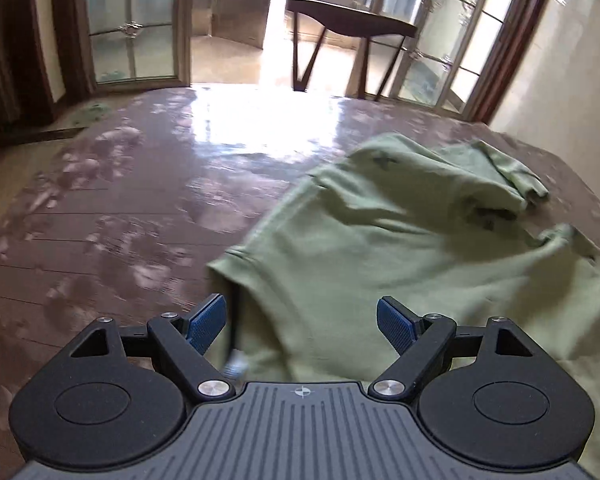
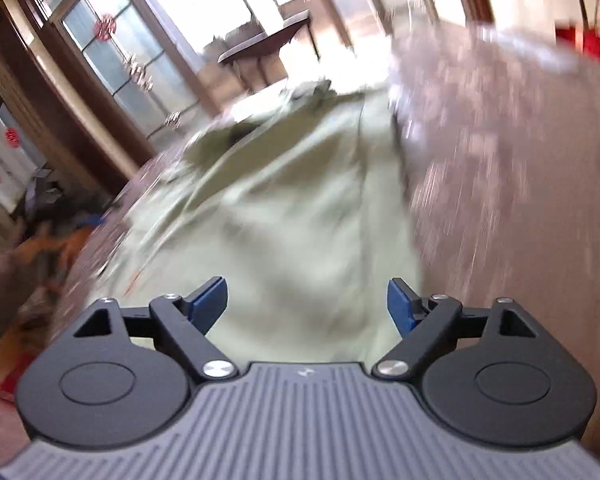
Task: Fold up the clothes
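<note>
A light green T-shirt (image 1: 400, 248) lies rumpled on the glossy brown table (image 1: 120, 208), its sleeve bunched at the far right. My left gripper (image 1: 302, 322) hovers open over the shirt's near left edge, blue pads wide apart, nothing pinched between them. In the blurred right wrist view the same green T-shirt (image 2: 284, 224) stretches away from me over the table (image 2: 512, 184). My right gripper (image 2: 308, 308) stands open above the cloth, its pads apart and not pressing on the fabric.
A dark wooden side table (image 1: 352, 28) stands beyond the table by glass doors (image 1: 132, 28). A chair with something red (image 2: 592, 40) is at the far right. Orange and mixed clutter (image 2: 52, 248) lies off the table's left side.
</note>
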### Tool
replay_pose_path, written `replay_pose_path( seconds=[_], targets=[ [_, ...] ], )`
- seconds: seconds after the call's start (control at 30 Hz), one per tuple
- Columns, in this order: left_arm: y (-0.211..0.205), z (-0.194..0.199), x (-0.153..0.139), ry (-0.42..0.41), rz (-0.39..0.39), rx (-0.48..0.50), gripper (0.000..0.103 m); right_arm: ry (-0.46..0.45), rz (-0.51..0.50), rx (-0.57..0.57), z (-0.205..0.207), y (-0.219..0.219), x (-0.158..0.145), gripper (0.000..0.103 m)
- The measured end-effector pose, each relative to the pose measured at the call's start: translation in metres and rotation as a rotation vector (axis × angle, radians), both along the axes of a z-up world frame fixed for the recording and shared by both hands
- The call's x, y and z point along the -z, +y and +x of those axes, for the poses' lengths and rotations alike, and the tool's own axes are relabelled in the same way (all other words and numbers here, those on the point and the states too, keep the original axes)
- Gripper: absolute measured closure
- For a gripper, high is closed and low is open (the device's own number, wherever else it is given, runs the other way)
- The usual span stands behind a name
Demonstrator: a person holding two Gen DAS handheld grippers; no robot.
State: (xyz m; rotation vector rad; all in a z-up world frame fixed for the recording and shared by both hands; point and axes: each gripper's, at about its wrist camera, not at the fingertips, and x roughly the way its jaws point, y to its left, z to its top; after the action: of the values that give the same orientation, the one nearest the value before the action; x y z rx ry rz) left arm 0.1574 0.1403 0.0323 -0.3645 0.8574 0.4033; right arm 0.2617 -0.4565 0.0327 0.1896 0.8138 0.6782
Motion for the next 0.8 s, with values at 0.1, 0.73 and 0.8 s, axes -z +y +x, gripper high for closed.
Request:
replay_pose_path(
  seconds=[0.1,0.73,0.8],
  targets=[
    [-0.026,-0.001,-0.004,0.005,-0.003,0.047,0.017,-0.092,-0.037,-0.013,0.076,0.021,0.001,0.014],
    [-0.158,-0.064,-0.02,0.073,-0.119,0.167,0.017,-0.131,-0.184,-0.192,0.299,0.147,0.083,0.01],
    [-0.159,-0.065,-0.02,0.066,-0.136,0.156,0.017,-0.143,-0.183,-0.182,0.299,0.149,0.084,0.018]
  ],
)
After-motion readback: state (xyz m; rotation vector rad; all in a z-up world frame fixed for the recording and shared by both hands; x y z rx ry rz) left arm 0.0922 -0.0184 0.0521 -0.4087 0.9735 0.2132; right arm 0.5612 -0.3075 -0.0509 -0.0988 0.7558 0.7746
